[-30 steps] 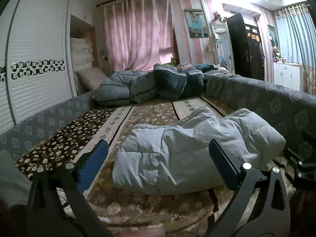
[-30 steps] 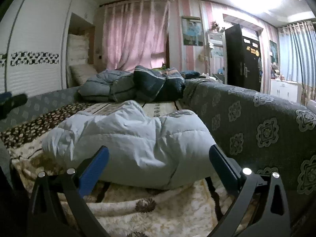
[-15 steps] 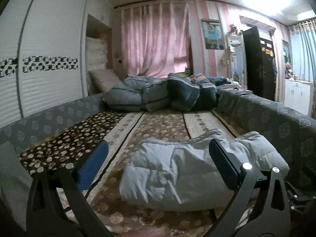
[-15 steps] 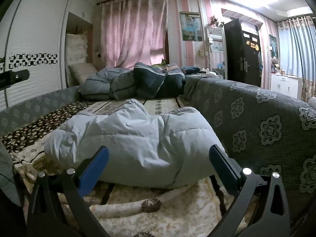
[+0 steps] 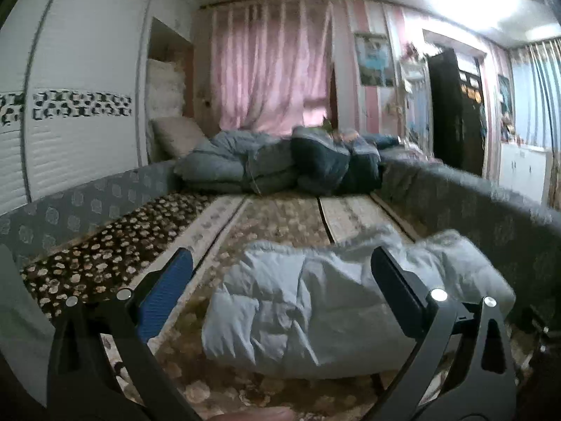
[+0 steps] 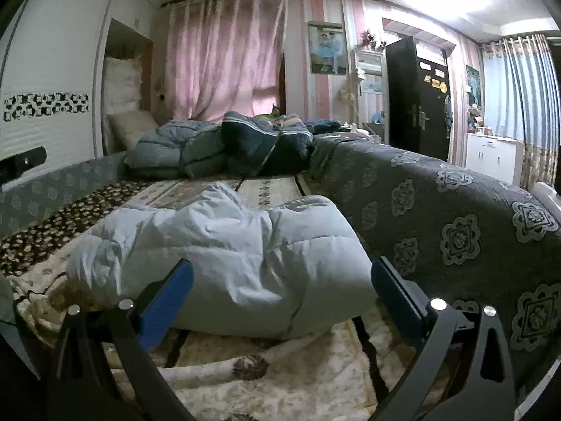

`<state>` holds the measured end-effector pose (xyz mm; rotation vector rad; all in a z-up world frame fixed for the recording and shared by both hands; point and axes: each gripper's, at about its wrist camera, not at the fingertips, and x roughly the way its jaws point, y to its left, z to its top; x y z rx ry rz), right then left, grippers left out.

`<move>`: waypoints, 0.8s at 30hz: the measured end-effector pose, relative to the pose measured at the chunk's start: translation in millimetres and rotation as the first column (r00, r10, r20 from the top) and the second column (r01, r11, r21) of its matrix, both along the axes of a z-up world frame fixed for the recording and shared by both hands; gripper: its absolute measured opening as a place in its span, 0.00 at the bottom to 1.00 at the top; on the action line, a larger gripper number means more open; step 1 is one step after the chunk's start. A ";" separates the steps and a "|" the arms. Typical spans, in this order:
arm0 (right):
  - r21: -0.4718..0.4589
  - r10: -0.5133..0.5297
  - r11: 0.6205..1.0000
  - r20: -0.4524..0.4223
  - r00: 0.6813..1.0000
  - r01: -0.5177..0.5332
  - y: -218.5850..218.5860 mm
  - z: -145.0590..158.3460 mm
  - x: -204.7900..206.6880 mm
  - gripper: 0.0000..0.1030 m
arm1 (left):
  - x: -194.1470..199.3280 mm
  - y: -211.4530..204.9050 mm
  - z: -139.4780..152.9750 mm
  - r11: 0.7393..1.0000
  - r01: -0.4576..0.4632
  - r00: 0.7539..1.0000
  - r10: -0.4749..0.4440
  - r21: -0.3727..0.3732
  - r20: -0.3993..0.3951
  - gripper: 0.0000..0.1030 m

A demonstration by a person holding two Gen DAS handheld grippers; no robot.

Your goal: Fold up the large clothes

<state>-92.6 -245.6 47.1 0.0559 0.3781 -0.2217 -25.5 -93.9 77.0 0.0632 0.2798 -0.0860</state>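
Two tools I'm holding wide apart, both empty. Largest first: the bed [image 6: 266, 361], then the pale blue puffer jacket [image 6: 224, 266] bunched near its right side, then left tool [image 5: 280, 277], right tool [image 6: 280, 280].

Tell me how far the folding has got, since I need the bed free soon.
Looks done: the pale blue puffer jacket lies on the bed as a compact folded bundle. In hand: nothing; the left gripper and right gripper are both open, and neither holds the jacket. Left: perhaps the darker padded clothes heaped at the bed's far end, which look unfolded, though I cannot tell if they belong to the job.
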 end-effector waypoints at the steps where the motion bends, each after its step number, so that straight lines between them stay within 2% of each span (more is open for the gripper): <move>1: 0.000 0.017 1.000 -0.021 1.000 -0.017 1.3 -2.1 5.1 0.98 | 5.5 -0.7 -5.1 1.000 -0.012 1.000 0.012 0.007 -0.024 0.97; 5: 0.011 0.046 0.999 -0.041 0.998 -0.045 3.5 1.2 14.2 0.98 | 15.7 5.9 -11.8 0.998 -0.049 0.997 0.047 -0.028 -0.064 0.97; 11: 0.024 0.055 0.998 -0.056 0.997 -0.054 4.7 9.0 17.0 0.98 | 18.5 6.6 -28.0 0.999 -0.037 0.997 0.036 -0.014 -0.069 0.97; 18: -0.014 0.029 0.999 -0.106 0.994 -0.031 12.7 19.5 26.1 0.98 | 18.3 19.4 -40.2 0.998 -0.050 0.992 0.046 -0.031 -0.119 0.97; 24: -0.054 0.030 0.998 -0.105 0.994 -0.036 33.1 44.2 18.9 0.98 | 15.7 28.4 -41.4 0.996 -0.064 0.988 0.055 -0.056 -0.147 0.97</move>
